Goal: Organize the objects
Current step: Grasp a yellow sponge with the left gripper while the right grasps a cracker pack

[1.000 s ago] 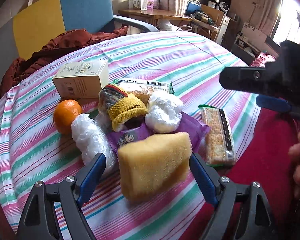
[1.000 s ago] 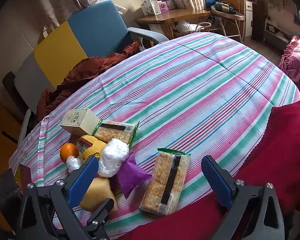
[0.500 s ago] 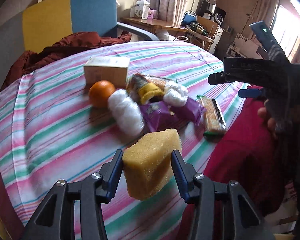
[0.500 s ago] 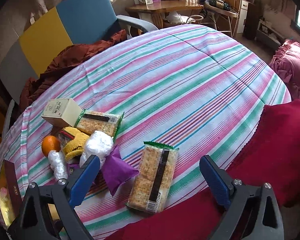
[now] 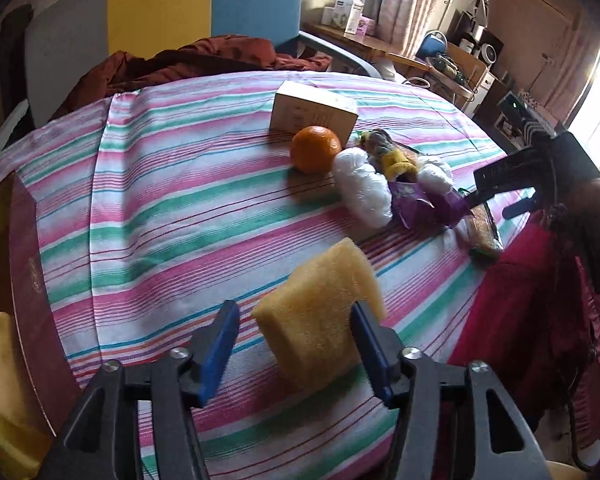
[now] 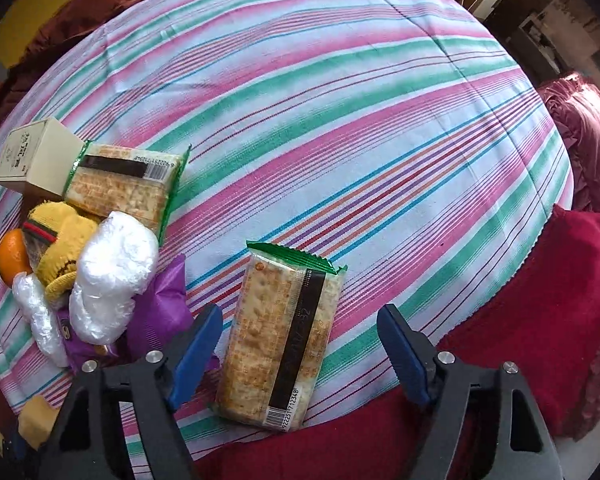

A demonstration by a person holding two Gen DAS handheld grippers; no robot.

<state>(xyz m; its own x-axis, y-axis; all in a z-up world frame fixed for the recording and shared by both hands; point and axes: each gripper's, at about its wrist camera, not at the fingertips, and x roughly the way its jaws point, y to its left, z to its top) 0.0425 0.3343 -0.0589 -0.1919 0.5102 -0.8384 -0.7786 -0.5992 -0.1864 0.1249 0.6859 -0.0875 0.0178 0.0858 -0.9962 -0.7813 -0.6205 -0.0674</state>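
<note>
Left gripper [image 5: 294,346] spread, yellow sponge [image 5: 320,316] between its fingers above the near bench [image 5: 160,220], hold uncertain — light, squashy, best pinched mid-block; right gripper [image 6: 300,354] released over stiff, brittle cracker packet [image 6: 280,344], take long edges.

Daylight comes in from a window [image 5: 598,120] at the far right of the left wrist view, blown out to white glare. The table [image 5: 160,216] is evenly and softly lit. The orange [image 5: 315,155] throws a faint shadow toward the camera. Both views bend strongly at the edges and darken to black in the corners. In the right wrist view the cracker pack [image 6: 278,344] is sharp, its barcode readable, while the far room is dim and blurred.
</note>
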